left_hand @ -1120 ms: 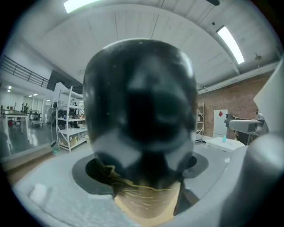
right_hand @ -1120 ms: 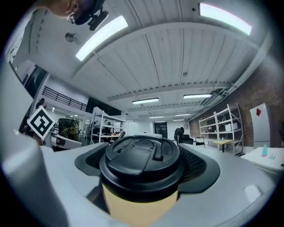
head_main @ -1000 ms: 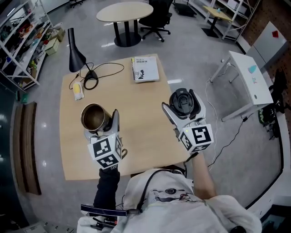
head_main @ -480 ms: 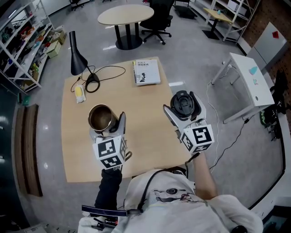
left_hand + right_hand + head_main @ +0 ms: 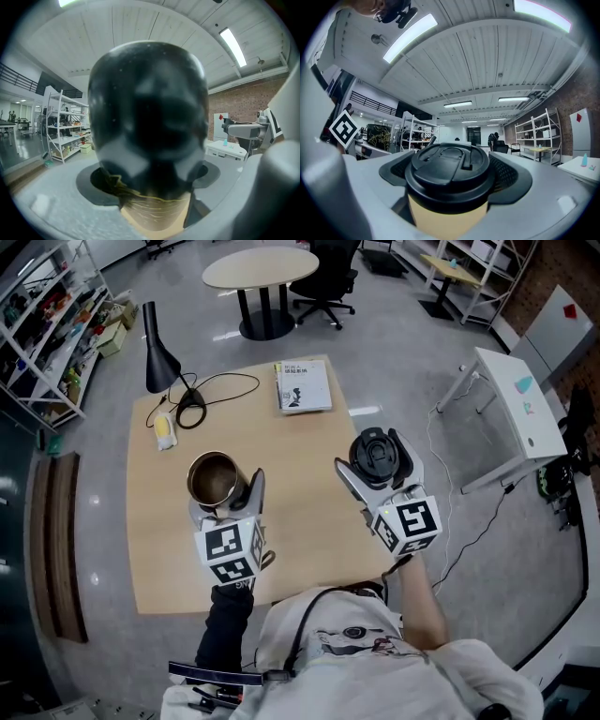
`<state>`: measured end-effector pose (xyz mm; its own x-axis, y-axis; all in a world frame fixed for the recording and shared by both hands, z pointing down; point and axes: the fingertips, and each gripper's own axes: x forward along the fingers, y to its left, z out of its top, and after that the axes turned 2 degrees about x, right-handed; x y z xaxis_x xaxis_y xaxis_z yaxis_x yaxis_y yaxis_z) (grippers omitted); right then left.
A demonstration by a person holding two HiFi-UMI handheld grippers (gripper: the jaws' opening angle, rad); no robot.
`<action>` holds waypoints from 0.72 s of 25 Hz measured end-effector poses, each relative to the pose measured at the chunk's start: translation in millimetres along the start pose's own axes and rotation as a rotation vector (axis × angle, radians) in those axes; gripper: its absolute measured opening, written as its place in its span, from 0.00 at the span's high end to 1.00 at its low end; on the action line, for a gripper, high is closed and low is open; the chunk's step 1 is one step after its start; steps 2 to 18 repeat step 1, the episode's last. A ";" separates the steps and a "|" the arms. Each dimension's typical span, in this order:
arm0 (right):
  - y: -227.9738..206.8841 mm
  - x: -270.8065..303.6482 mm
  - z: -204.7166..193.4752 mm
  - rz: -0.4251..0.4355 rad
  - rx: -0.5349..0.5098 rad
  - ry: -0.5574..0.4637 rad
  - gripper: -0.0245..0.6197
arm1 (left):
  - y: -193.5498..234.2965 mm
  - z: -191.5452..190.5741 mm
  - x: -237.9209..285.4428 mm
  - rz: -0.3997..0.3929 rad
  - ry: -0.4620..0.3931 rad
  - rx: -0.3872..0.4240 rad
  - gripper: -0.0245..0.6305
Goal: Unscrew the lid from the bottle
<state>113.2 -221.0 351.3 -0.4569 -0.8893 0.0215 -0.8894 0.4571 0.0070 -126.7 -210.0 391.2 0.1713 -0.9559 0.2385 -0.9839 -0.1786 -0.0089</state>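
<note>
In the head view my left gripper (image 5: pixel 221 493) is shut on an open metal bottle (image 5: pixel 214 479) with a brassy inside, held upright over the wooden table (image 5: pixel 300 521). My right gripper (image 5: pixel 375 461) is shut on the black lid (image 5: pixel 375 450), which is off the bottle and well to its right, near the table's right edge. Up close in the left gripper view, the dark bottle (image 5: pixel 147 117) fills the space between the jaws of the left gripper (image 5: pixel 150 192). In the right gripper view, the lid (image 5: pixel 450 171) sits clamped in the right gripper (image 5: pixel 452 187).
At the table's far side are a black desk lamp (image 5: pixel 161 338) with its cable, a yellow object (image 5: pixel 164 432) and a booklet (image 5: pixel 304 387). Beyond stand a round table (image 5: pixel 261 266) and an office chair. A white table (image 5: pixel 511 409) is at the right, shelves at the left.
My left gripper has carried the bottle a little to the right, toward the table's middle. The right gripper and the lid have hardly moved.
</note>
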 end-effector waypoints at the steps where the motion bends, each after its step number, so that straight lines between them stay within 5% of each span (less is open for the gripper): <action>1: 0.4 0.2 0.5 0.003 -0.001 0.000 0.20 | -0.3 -0.1 -0.2 0.000 -0.001 -0.002 0.33; 18: 0.4 0.2 0.5 0.003 -0.001 0.000 0.20 | -0.3 -0.1 -0.2 0.000 -0.001 -0.002 0.33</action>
